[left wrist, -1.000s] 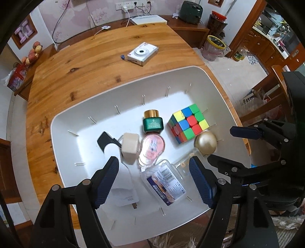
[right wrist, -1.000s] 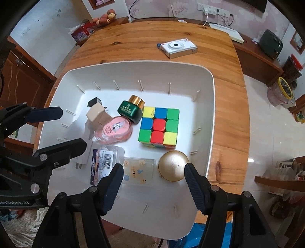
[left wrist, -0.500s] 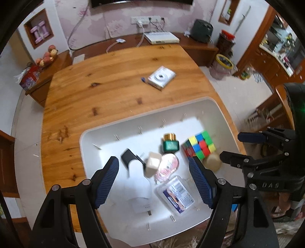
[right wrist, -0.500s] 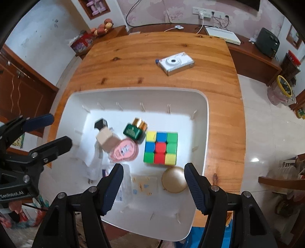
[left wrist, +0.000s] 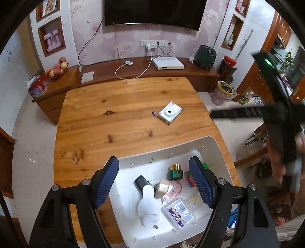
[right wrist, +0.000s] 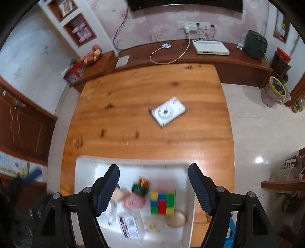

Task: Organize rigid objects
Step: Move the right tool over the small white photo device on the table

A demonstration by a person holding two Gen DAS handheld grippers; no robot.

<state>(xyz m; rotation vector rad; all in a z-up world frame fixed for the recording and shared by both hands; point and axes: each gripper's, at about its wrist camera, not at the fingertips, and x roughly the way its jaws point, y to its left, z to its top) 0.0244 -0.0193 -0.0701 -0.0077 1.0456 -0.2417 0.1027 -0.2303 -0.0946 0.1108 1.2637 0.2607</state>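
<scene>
While both grippers hang high, left gripper (left wrist: 154,181) and right gripper (right wrist: 153,188) fingers wide, empty. White camera (left wrist: 170,113) lies mid wooden table (left wrist: 106,122); white tray (left wrist: 125,202) at near edge. TV (left wrist: 154,13), sideboard (left wrist: 171,71) behind.

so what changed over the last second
Both tools pulled up and back from the tray: the left tool and right tool now see the whole table and far wall. Both were open and empty throughout. The camera stayed on the table, and the cube and other items stayed in the tray.
</scene>
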